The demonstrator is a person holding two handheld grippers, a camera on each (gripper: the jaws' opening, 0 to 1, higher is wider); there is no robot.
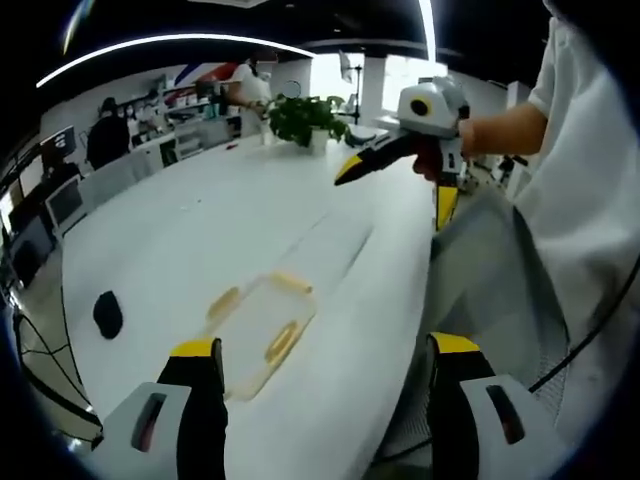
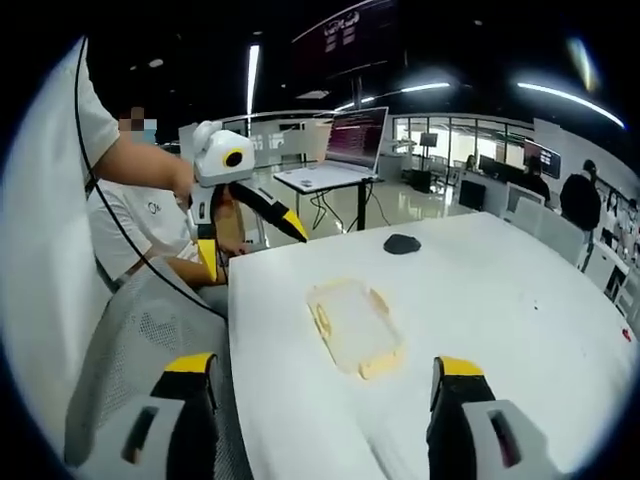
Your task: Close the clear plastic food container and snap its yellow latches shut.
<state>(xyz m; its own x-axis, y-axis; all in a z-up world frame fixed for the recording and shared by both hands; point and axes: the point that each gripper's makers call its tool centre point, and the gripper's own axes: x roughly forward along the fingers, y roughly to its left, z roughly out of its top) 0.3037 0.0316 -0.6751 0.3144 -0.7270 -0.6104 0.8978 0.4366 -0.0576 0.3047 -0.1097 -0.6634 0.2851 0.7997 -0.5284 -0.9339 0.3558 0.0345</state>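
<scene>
Clear food container with yellow latches lies flat on white table. Left gripper and right gripper hover above it, jaws spread wide, holding nothing.

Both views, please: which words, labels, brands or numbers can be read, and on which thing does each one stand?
No text can be read with certainty.
Dark hanging screen: some light marks, too small and blurred to read.
Monitor on the far desk: lines on the display, too small to read.
White shirt of the seated person: a small dark mark, too blurred to read.
Clear container with yellow latches: no label visible.
</scene>
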